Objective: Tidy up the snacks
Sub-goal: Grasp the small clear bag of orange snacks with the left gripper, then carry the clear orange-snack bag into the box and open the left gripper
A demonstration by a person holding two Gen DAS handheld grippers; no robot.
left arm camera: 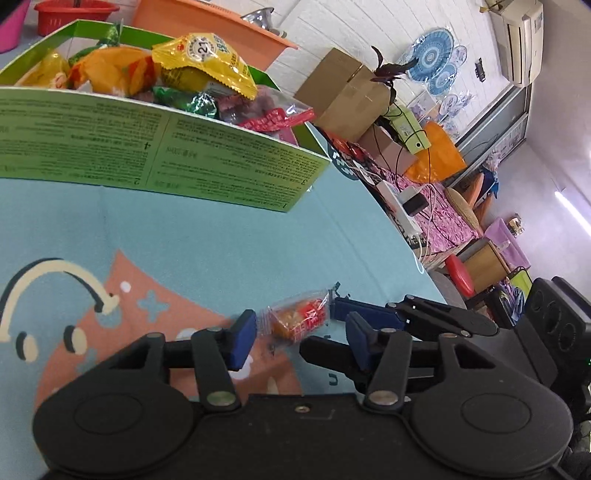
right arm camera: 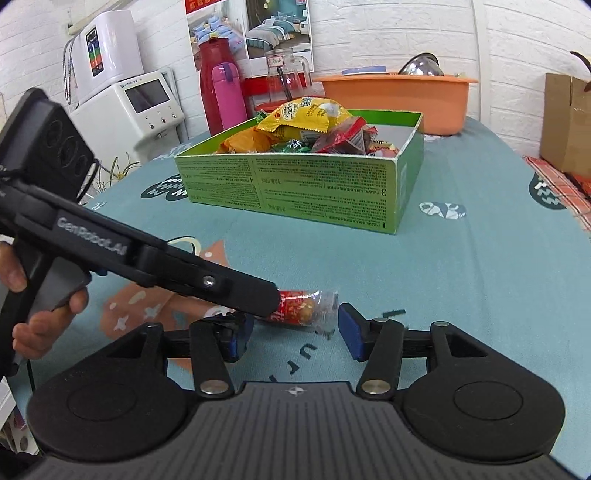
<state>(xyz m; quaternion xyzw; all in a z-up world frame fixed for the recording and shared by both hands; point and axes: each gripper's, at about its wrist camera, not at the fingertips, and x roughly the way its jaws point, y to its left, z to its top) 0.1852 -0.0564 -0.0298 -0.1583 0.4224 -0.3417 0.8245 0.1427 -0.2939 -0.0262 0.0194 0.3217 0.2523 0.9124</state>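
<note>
Both grippers meet at one wrapped snack [left arm camera: 299, 319] on the table.

Left gripper [left arm camera: 295, 336] half-open around it, unpinched; right gripper [right arm camera: 291, 332] open beside it (light, crinkly; grip mid-body).

Clear tablecloth [right arm camera: 461, 277] before snack box [right arm camera: 295, 188].

Both views are bright and evenly lit, with soft shadows. Strong fisheye bending curves the table [right arm camera: 461, 266] edges and the brick wall [right arm camera: 406, 33]. A ceiling tube light [left arm camera: 572, 208] glares at the right edge.
</note>
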